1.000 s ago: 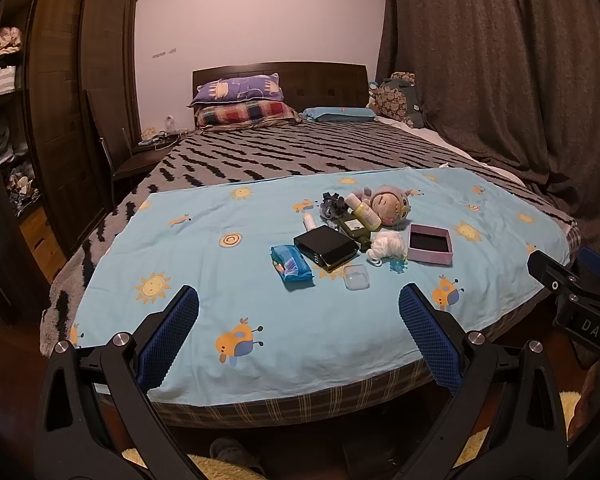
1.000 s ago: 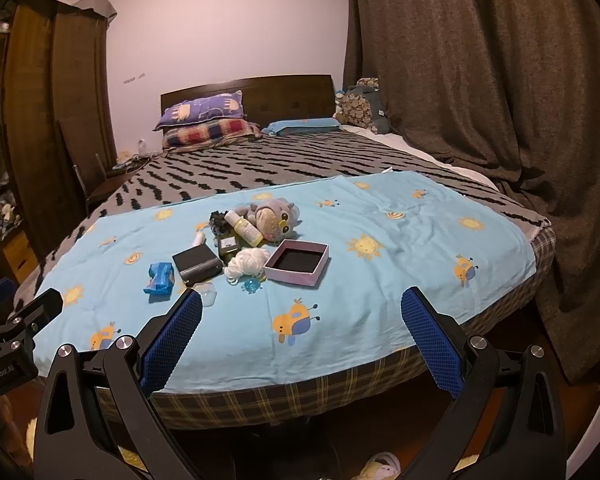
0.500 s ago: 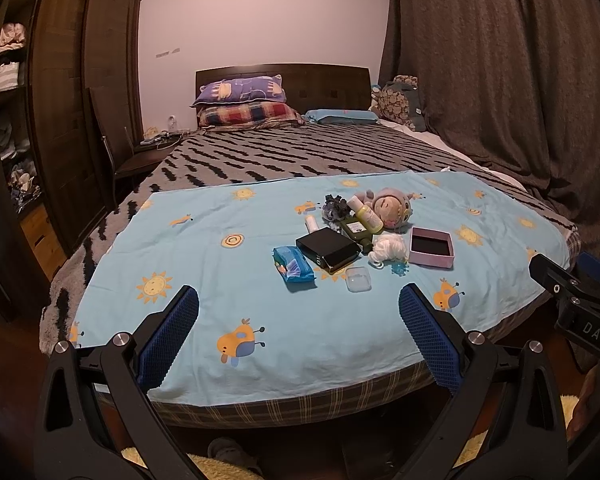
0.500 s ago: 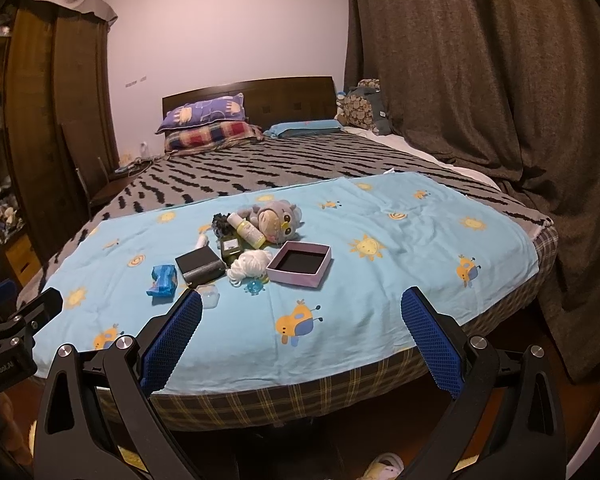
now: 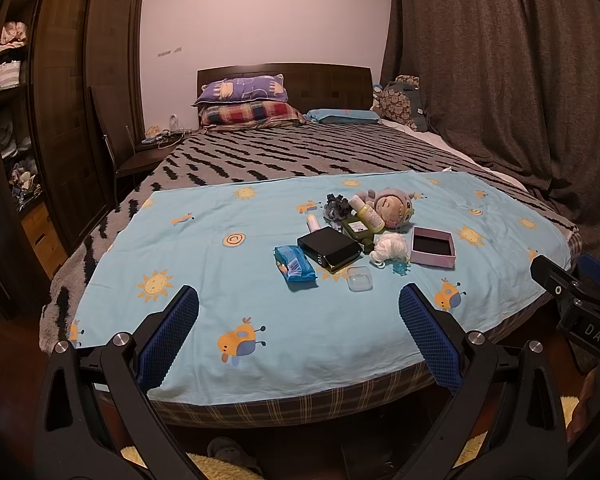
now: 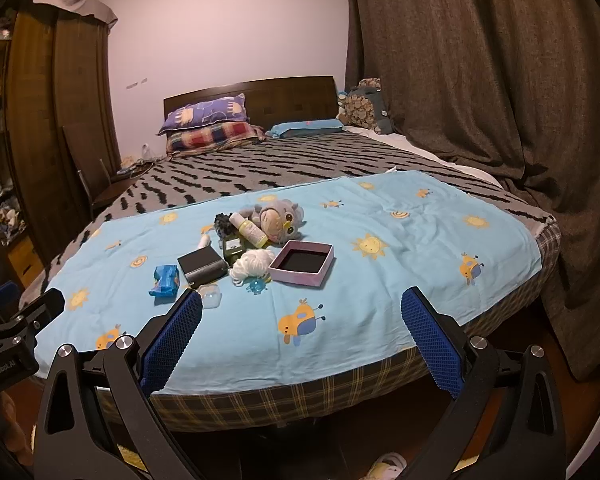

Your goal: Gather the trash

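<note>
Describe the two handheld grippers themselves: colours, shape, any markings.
Both match: the left gripper and right gripper have black angular frames with cut-out windows and silver round bolts, and jaws faced with blue ribbed pads. In the left view the right unit's black body bears white lettering "DAS" and a blue part; the left unit reads "GenRobot.AI". No cables show; a bare fingertip peeks in, no sleeve.

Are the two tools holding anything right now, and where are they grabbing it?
Nothing is held. The left tool and the right tool are both wide open, short of the pile on the blue sheet.
</note>
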